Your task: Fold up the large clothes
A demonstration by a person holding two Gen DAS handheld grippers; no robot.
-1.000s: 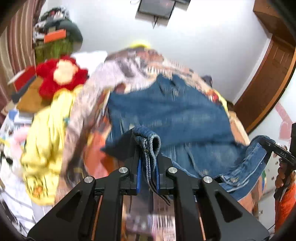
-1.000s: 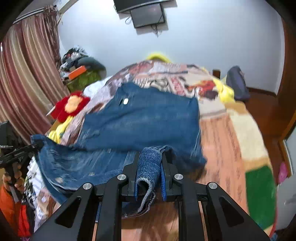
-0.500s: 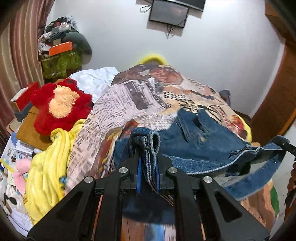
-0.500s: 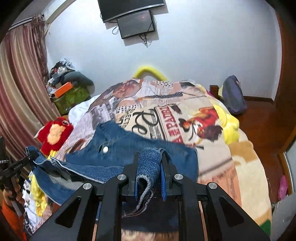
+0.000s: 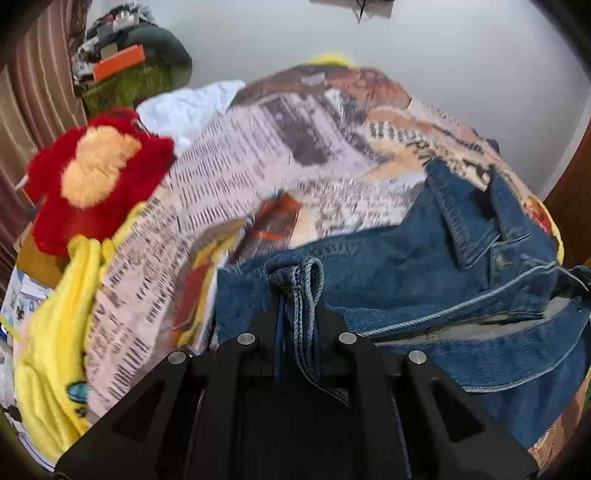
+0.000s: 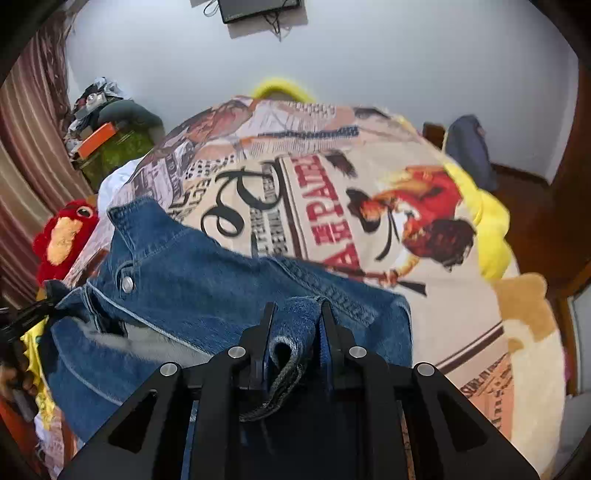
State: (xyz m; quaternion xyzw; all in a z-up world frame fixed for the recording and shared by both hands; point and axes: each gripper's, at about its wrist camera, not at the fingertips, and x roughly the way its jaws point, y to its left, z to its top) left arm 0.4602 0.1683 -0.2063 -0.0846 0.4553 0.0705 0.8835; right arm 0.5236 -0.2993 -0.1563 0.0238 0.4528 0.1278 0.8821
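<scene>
Both hems of the denim jacket [image 5: 424,266] have travelled forward over the bed since a second ago: then the jacket lay spread nearly flat, and now its lower part is carried up over the body toward the collar, so that a doubled layer hangs between the two tools. The jacket sits on the near half of the bed, collar pointing away, one metal snap showing on the placket in the right wrist view.

The left tool [image 5: 295,295] is clamped on a rolled denim hem, the cloth bunched between its pads and a seam trailing down past them; its jaws have eased a touch apart in the last half second, with the cloth between them yet. The right tool [image 6: 297,321] is closed on another fold of the same hem, a frayed edge drooping below its fingers.

Under the jacket lies a printed blanket [image 6: 332,206] with newspaper lettering and a red rooster. Beside the bed, at the left, sit a red plush toy [image 5: 96,177] and a yellow cloth [image 5: 51,332]. Striped curtains [image 6: 26,147] hang at the far left, and a screen [image 6: 258,9] is fixed on the white wall.
</scene>
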